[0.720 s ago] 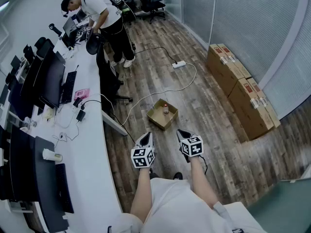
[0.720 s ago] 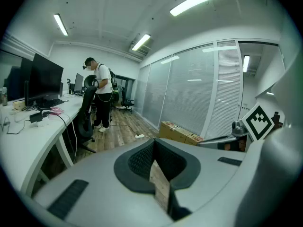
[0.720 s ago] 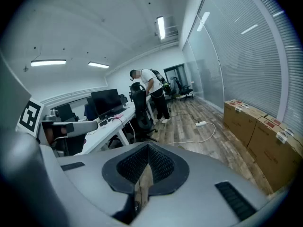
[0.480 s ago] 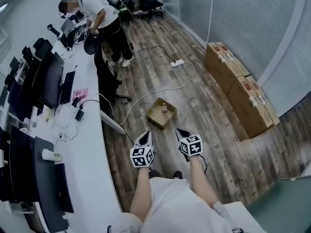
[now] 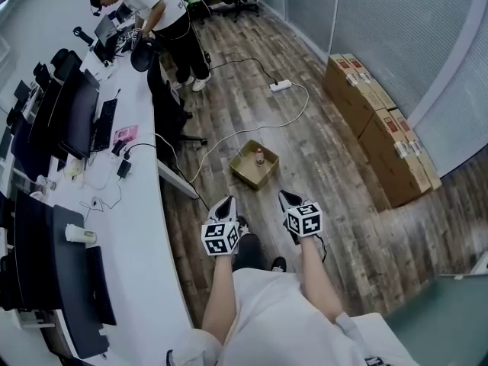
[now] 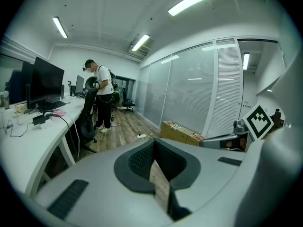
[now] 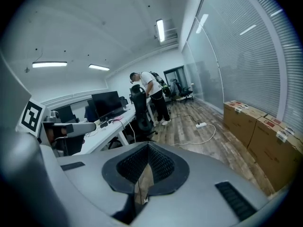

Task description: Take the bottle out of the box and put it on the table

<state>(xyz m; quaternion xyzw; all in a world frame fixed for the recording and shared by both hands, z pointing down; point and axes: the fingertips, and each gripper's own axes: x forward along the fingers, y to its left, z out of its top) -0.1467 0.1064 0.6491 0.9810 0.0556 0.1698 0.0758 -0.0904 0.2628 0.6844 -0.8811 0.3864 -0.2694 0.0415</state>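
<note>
Here the left gripper (image 5: 226,203) and right gripper (image 5: 287,197) hover clenched, empty, short of the bottle (image 5: 260,157) in the box (image 5: 244,176).

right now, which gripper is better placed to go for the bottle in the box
Right, narrowly. The bottle in the box stands a little nearer the right gripper than the left gripper. Both are shut and empty.

Your left gripper (image 5: 227,203) and right gripper (image 5: 286,197) have crept slightly up the head view; the box (image 5: 245,175) and its bottle (image 5: 260,157) sit higher too; your dark leg (image 5: 245,246) now shows between the grippers; the person (image 5: 164,14) has slid toward the top edge.
</note>
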